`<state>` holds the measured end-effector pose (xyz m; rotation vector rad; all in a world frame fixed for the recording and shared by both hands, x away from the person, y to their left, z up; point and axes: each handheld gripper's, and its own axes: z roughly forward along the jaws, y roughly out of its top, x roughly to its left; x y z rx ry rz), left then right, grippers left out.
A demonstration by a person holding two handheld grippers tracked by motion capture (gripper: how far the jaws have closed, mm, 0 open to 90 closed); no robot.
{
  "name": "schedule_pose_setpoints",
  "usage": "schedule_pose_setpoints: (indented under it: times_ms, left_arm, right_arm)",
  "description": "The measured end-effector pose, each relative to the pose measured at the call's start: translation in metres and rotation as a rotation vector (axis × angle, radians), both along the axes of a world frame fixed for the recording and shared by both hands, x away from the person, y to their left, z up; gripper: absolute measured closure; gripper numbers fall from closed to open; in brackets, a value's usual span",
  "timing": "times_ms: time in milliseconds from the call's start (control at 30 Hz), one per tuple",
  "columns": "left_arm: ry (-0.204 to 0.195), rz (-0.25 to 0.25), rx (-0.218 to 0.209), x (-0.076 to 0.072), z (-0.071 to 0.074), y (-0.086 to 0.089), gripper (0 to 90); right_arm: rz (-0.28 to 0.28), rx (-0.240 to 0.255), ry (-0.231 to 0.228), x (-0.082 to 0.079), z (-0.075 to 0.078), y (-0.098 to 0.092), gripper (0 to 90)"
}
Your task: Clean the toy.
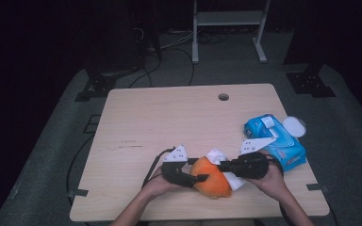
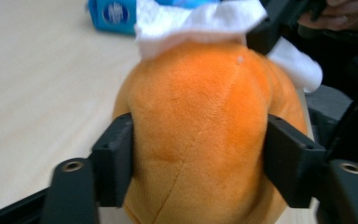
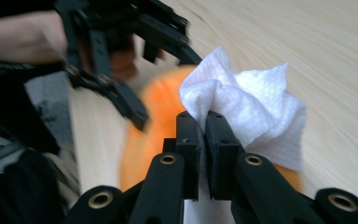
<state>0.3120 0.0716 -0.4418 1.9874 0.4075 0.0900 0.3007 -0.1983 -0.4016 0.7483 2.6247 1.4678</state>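
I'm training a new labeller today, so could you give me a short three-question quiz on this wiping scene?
1. True or false: the left gripper has its jaws pressed on both sides of the orange plush toy.
2. What does the right gripper pinch? A) the blue wipes pack B) a white wipe C) a cable
3. Fill in: in the high view, the blue wipes pack lies on the table to the ____ of the toy.

Key:
1. True.
2. B, the white wipe, which rests against the toy.
3. Right.
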Motion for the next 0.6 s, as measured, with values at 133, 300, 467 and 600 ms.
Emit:
schedule_pose_setpoints:
  times_ms: [133,300,467,600]
  left_arm:
    - [-0.144,0.064,0.021,-0.007,0.006,-0.003,36.6]
    - [-0.215,0.04,0.084,-0.011,0.002,-0.004,37.0]
    - [-0.202,0.016,0.081,-0.011,0.001,-0.002,35.9]
    - [-0.214,0.005,0.091,-0.013,0.001,-0.004,34.7]
  right_arm:
    - [0.028,0.06,-0.022,-0.004,0.01,0.009,84.3]
    - [0.0,0.044,0.009,0.005,-0.002,0.002,84.4]
    - [-0.071,0.016,0.011,0.01,-0.008,-0.015,84.4]
    - [-0.065,0.018,0.002,0.007,-0.006,-0.011,84.4]
